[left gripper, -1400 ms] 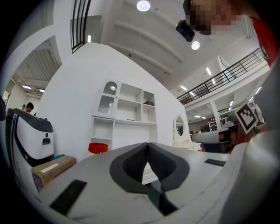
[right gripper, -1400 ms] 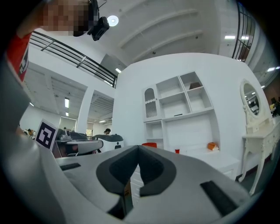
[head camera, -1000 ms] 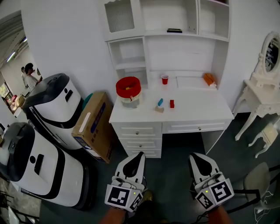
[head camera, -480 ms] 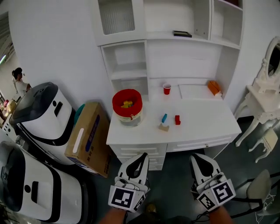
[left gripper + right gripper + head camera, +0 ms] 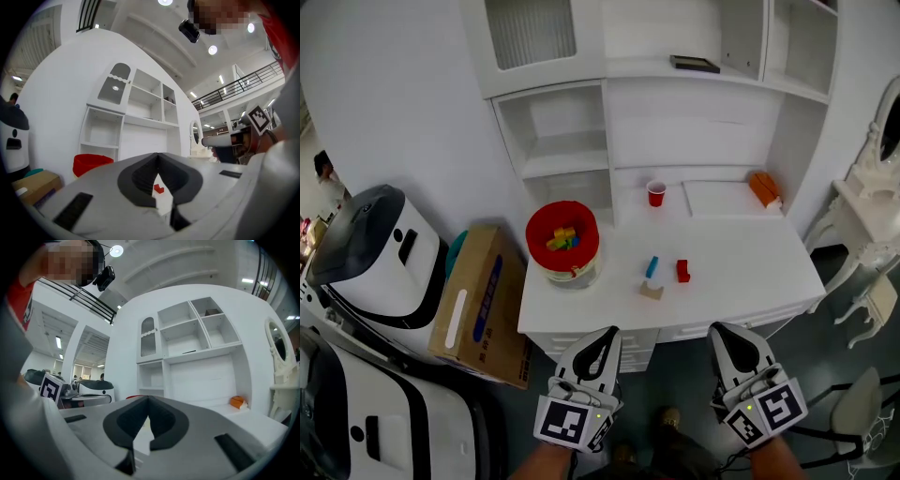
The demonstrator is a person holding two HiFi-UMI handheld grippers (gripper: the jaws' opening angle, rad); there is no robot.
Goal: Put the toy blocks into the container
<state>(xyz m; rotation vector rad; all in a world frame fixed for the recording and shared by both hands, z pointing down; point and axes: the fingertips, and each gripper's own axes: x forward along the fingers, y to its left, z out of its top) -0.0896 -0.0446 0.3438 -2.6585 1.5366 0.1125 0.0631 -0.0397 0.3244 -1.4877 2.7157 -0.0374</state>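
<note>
On the white desk (image 5: 741, 272) lie a blue block (image 5: 652, 267), a red block (image 5: 682, 271) and a tan block (image 5: 652, 291), close together. A red-rimmed container (image 5: 562, 242) stands at the desk's left end with several coloured blocks inside. My left gripper (image 5: 602, 337) and right gripper (image 5: 726, 336) hang below the desk's front edge, both shut and empty, well short of the blocks. In the left gripper view the red block (image 5: 159, 188) shows past the jaw tips, and the container (image 5: 91, 163) sits at the left.
A small red cup (image 5: 656, 193) and an orange object (image 5: 765, 188) sit at the back of the desk, under white shelving (image 5: 553, 141). A cardboard box (image 5: 483, 305) and white-and-black machines (image 5: 370, 248) stand to the left. A white dressing table (image 5: 862, 234) is on the right.
The view has moved closer to the desk and tilted further down over it. Both grippers stay shut and keep their places at the bottom of the view.
</note>
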